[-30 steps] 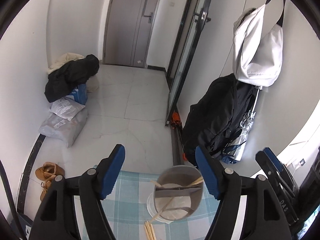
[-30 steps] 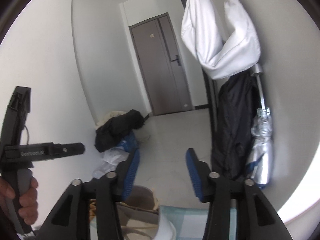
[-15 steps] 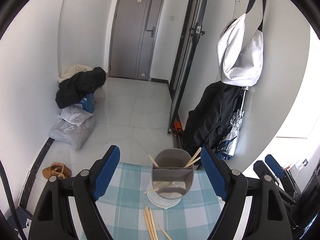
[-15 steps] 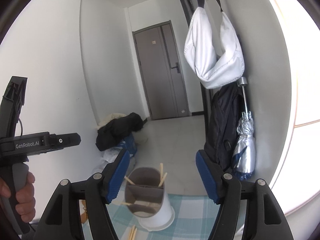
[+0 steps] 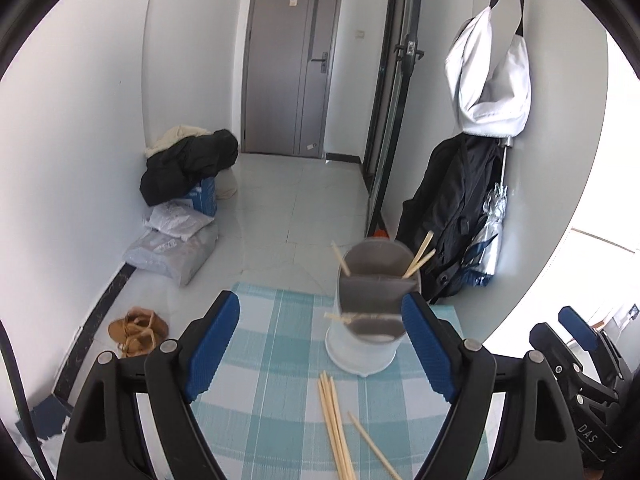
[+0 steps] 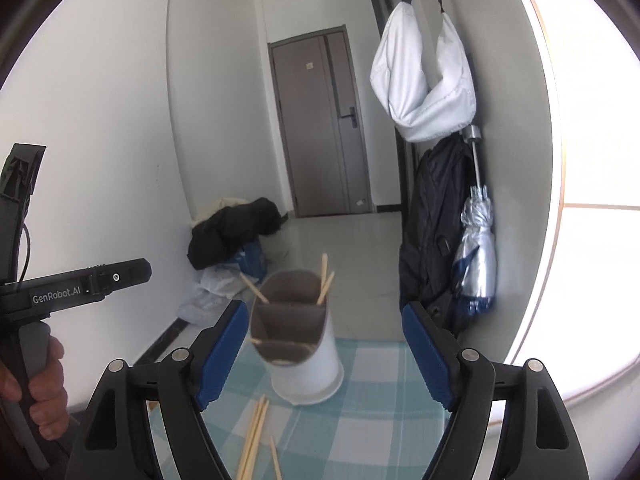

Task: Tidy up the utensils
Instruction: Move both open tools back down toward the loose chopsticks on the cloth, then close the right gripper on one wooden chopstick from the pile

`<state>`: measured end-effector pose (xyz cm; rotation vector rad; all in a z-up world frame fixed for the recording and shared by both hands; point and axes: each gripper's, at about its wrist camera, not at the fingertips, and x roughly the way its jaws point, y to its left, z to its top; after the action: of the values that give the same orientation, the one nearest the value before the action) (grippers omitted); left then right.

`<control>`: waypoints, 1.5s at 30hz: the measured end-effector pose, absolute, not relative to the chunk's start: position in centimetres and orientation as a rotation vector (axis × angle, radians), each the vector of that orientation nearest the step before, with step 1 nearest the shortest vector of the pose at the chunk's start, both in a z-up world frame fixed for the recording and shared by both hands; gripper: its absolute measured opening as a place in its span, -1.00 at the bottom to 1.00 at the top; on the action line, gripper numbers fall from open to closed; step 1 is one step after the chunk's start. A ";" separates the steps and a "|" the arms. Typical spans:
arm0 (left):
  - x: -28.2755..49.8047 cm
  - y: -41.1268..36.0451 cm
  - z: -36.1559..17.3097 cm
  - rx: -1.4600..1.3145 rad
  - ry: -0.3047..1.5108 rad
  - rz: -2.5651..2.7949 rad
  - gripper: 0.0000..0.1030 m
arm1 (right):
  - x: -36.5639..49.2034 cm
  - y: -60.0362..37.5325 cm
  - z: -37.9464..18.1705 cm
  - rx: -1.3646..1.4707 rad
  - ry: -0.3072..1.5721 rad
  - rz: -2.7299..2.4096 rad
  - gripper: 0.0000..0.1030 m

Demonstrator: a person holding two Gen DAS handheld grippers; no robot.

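Utensil holder (image 5: 366, 320) stands upright on the checked cloth, white outside, grey divided insert, wooden chopsticks (image 5: 418, 255) leaning out of its compartments. Loose chopsticks (image 5: 335, 424) lie flat in a bundle just in front, one stray stick (image 5: 374, 446) angled beside them.

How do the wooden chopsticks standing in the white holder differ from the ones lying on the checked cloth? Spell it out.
The wooden chopsticks in the white plastic holder with the grey divided insert, such as one, lean upright and spread apart in separate compartments. The loose wooden chopsticks on the blue-and-white checked cloth lie flat, mostly bundled side by side, one angled apart. Both sets are pale, thin wood.
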<state>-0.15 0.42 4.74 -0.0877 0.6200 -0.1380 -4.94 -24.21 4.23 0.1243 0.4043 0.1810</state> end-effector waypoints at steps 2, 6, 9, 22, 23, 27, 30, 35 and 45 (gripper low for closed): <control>-0.5 0.8 3.8 -0.099 0.627 -0.141 0.56 | -5.0 -24.0 3.4 0.120 0.429 0.187 0.54; -0.9 1.7 1.7 -0.142 0.649 -0.144 0.57 | -5.2 -23.5 1.4 0.085 0.480 0.183 0.54; -0.7 2.2 0.1 -0.144 0.672 -0.124 0.58 | -4.9 -23.2 -0.1 0.074 0.528 0.179 0.54; 1.5 5.6 -5.3 -0.210 0.803 0.008 0.77 | -2.0 -19.9 -6.7 -0.057 0.789 0.261 0.54; 1.8 5.9 -5.5 -0.210 0.815 0.020 0.77 | -1.7 -19.5 -7.2 -0.070 0.811 0.271 0.54; 1.8 6.3 -5.4 -0.140 0.791 0.071 0.77 | -0.2 -17.9 -9.2 -0.122 0.895 0.323 0.54; 1.7 6.9 -5.1 -0.151 0.786 0.065 0.77 | 1.0 -16.3 -11.0 -0.174 0.946 0.378 0.49; 2.2 8.5 -5.3 -0.193 0.801 0.076 0.77 | 2.3 -14.1 -13.5 -0.245 1.021 0.423 0.31; 2.8 9.0 -6.0 -0.185 0.829 0.069 0.77 | 3.8 -12.2 -15.1 -0.311 1.058 0.462 -0.16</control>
<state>2.80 8.99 -6.04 -0.1851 0.8287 0.0693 3.76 -12.21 -15.13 -0.3105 1.0578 0.4618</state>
